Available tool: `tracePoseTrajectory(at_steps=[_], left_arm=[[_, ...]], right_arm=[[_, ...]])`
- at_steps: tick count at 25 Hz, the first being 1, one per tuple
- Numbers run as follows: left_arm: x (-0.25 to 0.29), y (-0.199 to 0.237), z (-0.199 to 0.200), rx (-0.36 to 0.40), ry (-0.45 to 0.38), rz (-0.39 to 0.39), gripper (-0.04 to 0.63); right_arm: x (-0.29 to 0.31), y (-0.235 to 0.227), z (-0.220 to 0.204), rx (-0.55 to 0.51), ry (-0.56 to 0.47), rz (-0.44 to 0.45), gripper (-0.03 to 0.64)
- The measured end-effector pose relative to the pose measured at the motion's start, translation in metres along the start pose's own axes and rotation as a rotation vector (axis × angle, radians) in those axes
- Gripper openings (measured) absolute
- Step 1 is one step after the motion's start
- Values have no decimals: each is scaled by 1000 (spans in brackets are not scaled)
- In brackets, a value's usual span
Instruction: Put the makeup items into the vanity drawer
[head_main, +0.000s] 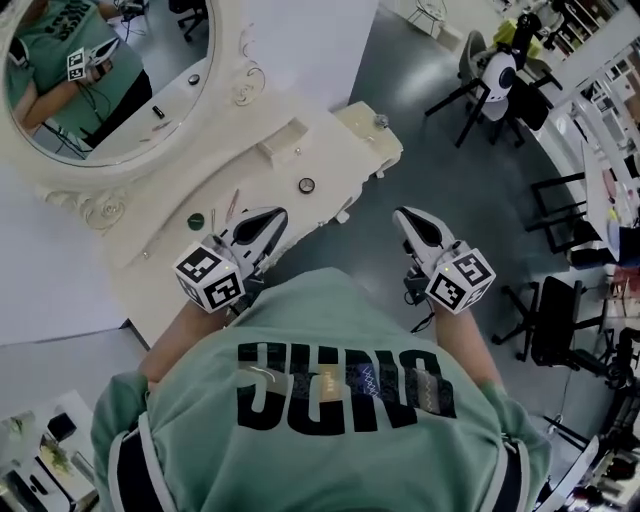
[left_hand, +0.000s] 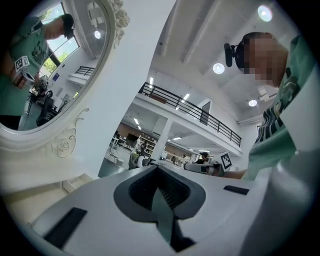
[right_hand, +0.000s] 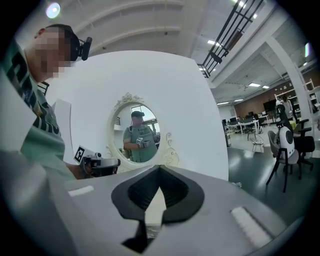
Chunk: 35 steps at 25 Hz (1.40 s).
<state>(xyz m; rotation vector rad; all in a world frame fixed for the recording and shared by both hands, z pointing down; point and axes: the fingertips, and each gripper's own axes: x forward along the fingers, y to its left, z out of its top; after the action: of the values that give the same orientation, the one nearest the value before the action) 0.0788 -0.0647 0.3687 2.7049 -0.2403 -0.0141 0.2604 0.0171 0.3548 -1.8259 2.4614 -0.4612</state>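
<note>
Both are clenched on nothing: the left gripper (head_main: 270, 218) sits at the vanity surface's (head_main: 330, 150) front edge, the right gripper (head_main: 405, 215) over the dark floor (head_main: 450, 170) beside it; a round pot (head_main: 306, 185) and a green item (head_main: 195, 221) lie on the surface near the left gripper

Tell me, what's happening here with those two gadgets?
A person in a green shirt is at a white vanity, holding a gripper in each hand. The left gripper and right gripper are both shut and empty. A few small makeup items lie on the vanity top, untouched.
</note>
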Motion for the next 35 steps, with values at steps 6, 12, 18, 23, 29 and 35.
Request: tracePoseTrajectory(at_steps=[6,12,18,23,29,35], left_arm=[[-3,5,0,5,-37,75,5],[-73,61,-13,11,-38,251,5],[-172,104,-56,-69,-8,453,5],[-216,132,-81,-107,8,526,3],[-239,149,-102,-166,14,550,5],[-244,159,-107,-181,22,546,5]], right_arm=[[21,-2,-4,-73,88,101,9],[119,45,-39,-172,219,275,12],[230,112,-160,-287,530,470,103],[293,105,-273,-345,789,355,111],[316,88,-347,-330,956,206,169],[318,88,-355,-355,962,163,144]])
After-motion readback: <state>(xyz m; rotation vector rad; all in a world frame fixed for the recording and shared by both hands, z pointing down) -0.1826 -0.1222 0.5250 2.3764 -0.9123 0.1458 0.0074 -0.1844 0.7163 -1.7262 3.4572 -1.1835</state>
